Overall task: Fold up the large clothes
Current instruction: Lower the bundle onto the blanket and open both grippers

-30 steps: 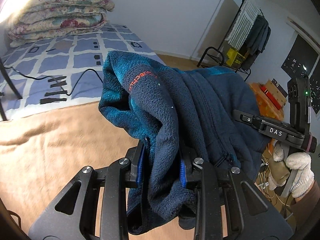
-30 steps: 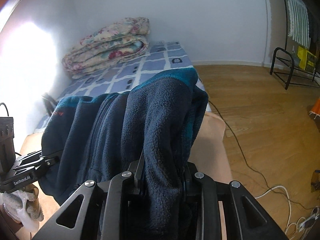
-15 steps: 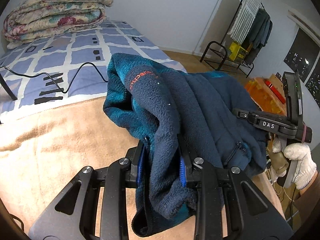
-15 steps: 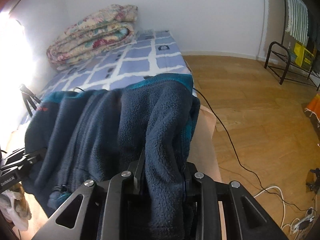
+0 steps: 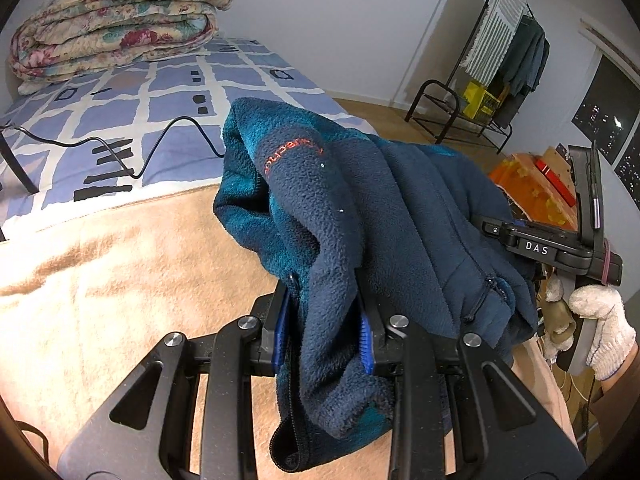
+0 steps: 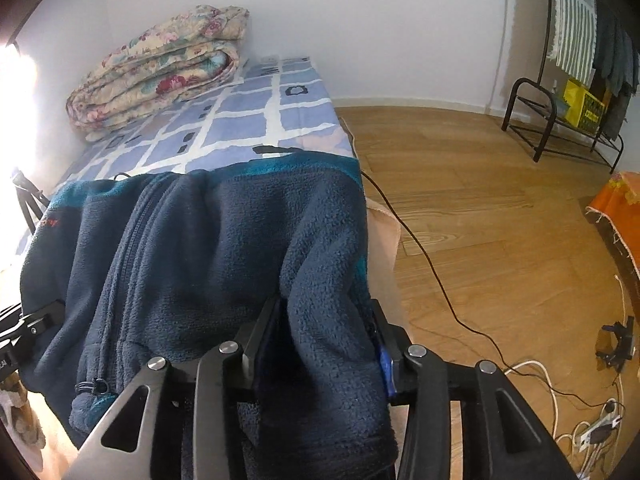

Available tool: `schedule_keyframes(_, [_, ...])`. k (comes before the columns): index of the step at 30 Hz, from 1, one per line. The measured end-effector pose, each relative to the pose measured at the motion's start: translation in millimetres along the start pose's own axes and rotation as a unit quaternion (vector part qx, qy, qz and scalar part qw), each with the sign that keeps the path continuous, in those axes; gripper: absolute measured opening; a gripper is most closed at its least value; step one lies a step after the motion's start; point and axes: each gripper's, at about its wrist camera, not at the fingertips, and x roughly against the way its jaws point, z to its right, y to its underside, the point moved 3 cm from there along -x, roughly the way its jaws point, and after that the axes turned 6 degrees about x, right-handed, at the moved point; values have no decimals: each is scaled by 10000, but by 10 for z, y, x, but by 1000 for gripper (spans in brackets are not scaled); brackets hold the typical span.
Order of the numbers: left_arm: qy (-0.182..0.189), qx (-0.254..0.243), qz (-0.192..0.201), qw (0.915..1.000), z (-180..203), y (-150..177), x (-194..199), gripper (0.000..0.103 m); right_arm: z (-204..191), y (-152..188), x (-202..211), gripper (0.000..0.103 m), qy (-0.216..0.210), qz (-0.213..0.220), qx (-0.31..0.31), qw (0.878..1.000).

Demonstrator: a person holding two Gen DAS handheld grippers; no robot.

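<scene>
White "DAS" lettering marks the right gripper (image 5: 498, 229), whose jaws have just been opening around a fold of the bunched navy-and-teal fleece jacket (image 5: 392, 216) with unreadable orange embroidery, over the peach blanket (image 5: 120, 272), while the left gripper (image 5: 324, 336) clamps another fold.
</scene>
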Motion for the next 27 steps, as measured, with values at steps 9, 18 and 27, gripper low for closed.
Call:
schedule_keyframes(9, [-201, -52, 38, 9998, -48, 28, 58, 32, 6, -27, 76, 51, 325, 67, 83, 9994])
schedule_keyframes(18, [-364, -275, 384, 9982, -40, 123, 575, 33, -76, 43, 322, 56, 536, 250, -29, 9982])
schedule_keyframes(27, [-438, -541, 833, 9941, 203, 313, 1505, 33, -318, 177, 1094, 57, 486, 683, -62, 9965])
